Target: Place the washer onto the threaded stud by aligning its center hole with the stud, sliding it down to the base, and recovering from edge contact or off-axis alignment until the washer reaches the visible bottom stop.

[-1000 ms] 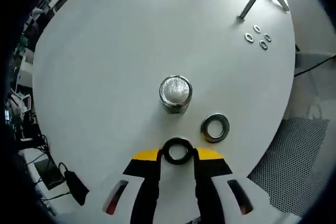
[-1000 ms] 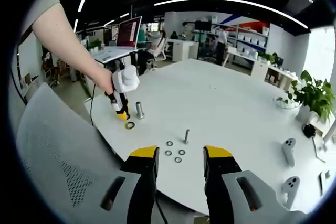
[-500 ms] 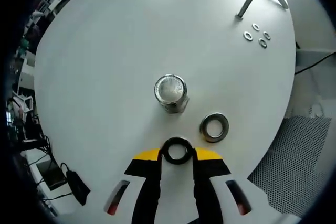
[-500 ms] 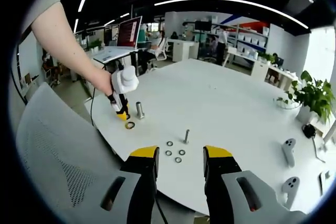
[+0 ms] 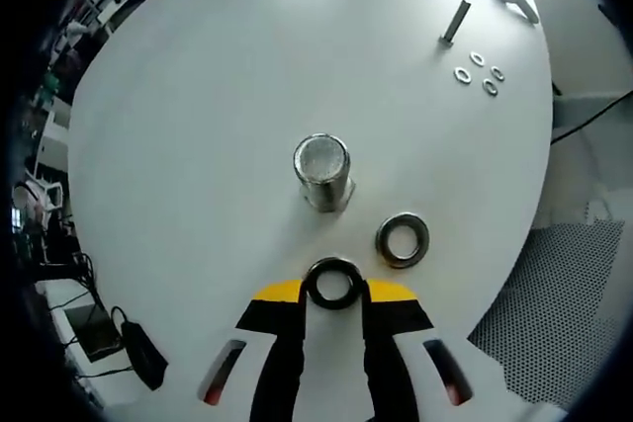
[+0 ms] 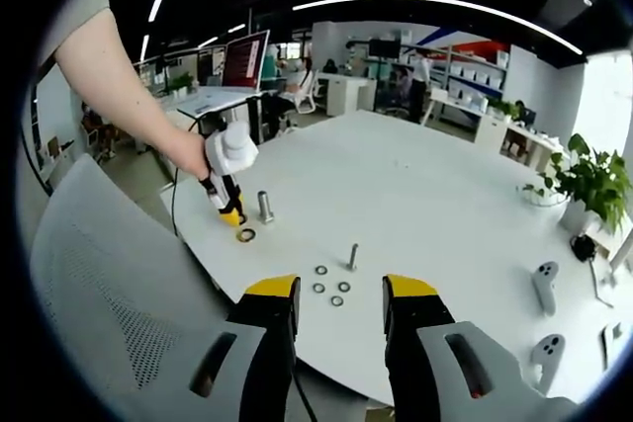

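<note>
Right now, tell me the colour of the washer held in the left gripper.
Black, the washer shows best in the left gripper view.

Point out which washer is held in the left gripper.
The dark washer pinched at the left gripper fingertips; the silver washer lies loose beside the stud.

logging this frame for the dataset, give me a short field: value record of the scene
left tool: shut on a dark washer, held short of the large stud
large stud: upright on the white table, nothing on it
loose washer: flat on the table beside the large stud
right tool: open, holding nothing, off the table edge
small stud: upright, four small washers lying by it
progress: washer not yet on the stud
</note>
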Available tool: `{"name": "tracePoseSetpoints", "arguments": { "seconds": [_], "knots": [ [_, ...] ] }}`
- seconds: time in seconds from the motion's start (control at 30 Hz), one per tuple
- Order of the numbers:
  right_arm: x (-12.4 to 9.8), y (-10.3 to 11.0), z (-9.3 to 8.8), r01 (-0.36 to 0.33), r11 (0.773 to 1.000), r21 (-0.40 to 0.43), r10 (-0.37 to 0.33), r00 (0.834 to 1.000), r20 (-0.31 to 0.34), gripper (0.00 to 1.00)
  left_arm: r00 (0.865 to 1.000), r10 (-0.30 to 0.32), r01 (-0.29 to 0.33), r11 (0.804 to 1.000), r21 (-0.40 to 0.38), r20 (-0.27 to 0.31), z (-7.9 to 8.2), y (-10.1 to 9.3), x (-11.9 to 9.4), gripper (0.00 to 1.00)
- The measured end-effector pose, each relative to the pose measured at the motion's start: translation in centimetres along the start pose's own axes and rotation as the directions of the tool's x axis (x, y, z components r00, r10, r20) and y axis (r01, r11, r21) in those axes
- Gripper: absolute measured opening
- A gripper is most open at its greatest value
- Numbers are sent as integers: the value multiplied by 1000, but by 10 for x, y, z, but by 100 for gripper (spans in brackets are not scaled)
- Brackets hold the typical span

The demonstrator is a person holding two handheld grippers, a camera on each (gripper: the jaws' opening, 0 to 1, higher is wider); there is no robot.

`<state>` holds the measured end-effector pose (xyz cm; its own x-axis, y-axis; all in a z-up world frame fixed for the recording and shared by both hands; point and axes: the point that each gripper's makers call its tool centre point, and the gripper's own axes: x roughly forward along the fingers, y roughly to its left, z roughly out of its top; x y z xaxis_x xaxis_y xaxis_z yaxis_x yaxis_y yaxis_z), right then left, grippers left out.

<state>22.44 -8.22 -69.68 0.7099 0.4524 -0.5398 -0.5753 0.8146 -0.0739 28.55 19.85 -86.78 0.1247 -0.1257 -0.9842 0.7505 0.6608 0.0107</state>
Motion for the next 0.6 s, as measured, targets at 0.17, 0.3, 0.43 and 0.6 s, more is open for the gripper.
{"name": "tracePoseSetpoints", "arguments": {
  "seconds": [0.17, 0.3, 0.43, 0.6],
  "knots": [
    [-1, -1, 0, 8, 1000, 1, -8, 1000, 2, 35, 1000, 2, -1, 1000, -12, 16, 0, -1, 0, 19],
    [0, -2, 0, 7, 1000, -5, -7, 1000, 0, 35, 1000, 4, -4, 1000, -1, 19, -2, 1, -2, 19],
    [0, -2, 0, 10, 1000, -4, -10, 1000, -1, 35, 1000, 6, -6, 1000, -1, 27, -1, 1, -3, 19],
    [0, -2, -1, 9, 1000, -6, -9, 1000, -5, 35, 999, 12, -13, 1000, 22, 37, 1, 2, -6, 19]
  ]
}}
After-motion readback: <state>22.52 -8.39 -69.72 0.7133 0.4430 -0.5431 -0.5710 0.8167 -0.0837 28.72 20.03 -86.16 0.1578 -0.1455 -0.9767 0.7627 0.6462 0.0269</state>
